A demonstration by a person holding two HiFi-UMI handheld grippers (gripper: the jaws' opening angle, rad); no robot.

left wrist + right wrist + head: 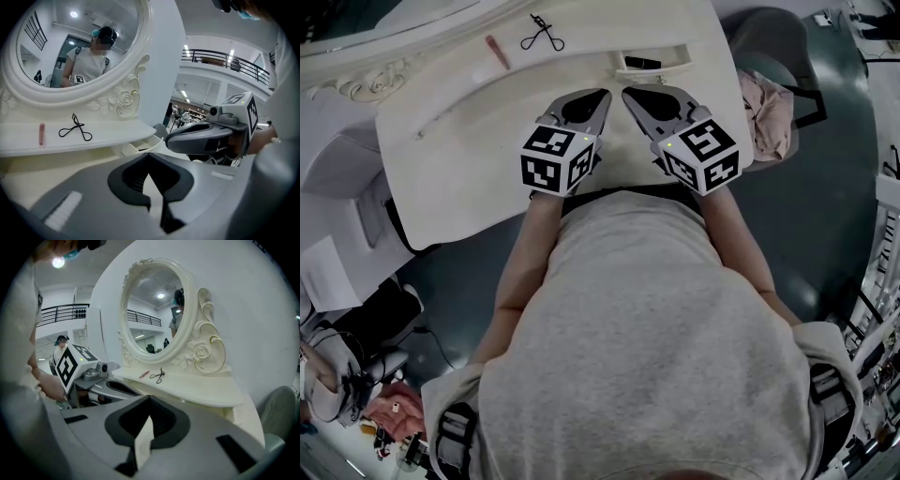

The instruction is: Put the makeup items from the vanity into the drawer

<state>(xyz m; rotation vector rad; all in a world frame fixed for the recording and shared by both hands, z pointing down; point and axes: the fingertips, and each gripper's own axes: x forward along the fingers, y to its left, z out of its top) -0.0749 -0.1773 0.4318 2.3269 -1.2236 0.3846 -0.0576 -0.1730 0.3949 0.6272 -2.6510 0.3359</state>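
**Task items.** The eyelash curler (542, 36) (75, 129) (158, 375) lies flat on the raised shelf (441, 56) of the white vanity. In the head view it is at 11 o'clock from the tips of both tongs. The slim pink stick (498, 52) (41, 134) (144, 374) lies just beside it at its 8 o'clock, not touching it. Whether the stick is a lip pencil or a lipstick cannot be told.

**Drawer.** The small drawer (684, 58) (140, 144) stands pulled open at the shelf's right end, at 1 o'clock from the right tongs. A dark item (642, 64) lies in it, too small to identify.

**Tongs.** The left tongs (602, 96) (150, 157) are closed tip to tip with nothing between the jaws. The right tongs (628, 94) (149, 399) are likewise closed and empty. Both hover side by side over the lower counter (459, 159), tips near each other and angled toward the shelf, well apart from both items.

**Hidden or cut off.** The person's grey-shirted torso covers the counter's near edge. The head view's top edge cuts off the oval mirror (79, 42) (154, 310).

**Markings.** Each tongs carries a cube printed with black-and-white square marker patterns.

**Surroundings.** A grey seat (787, 56) with a pink cloth (764, 112) draped on it stands at 3 o'clock from the counter. Carved rose scrollwork (124, 101) flanks the mirror frame.
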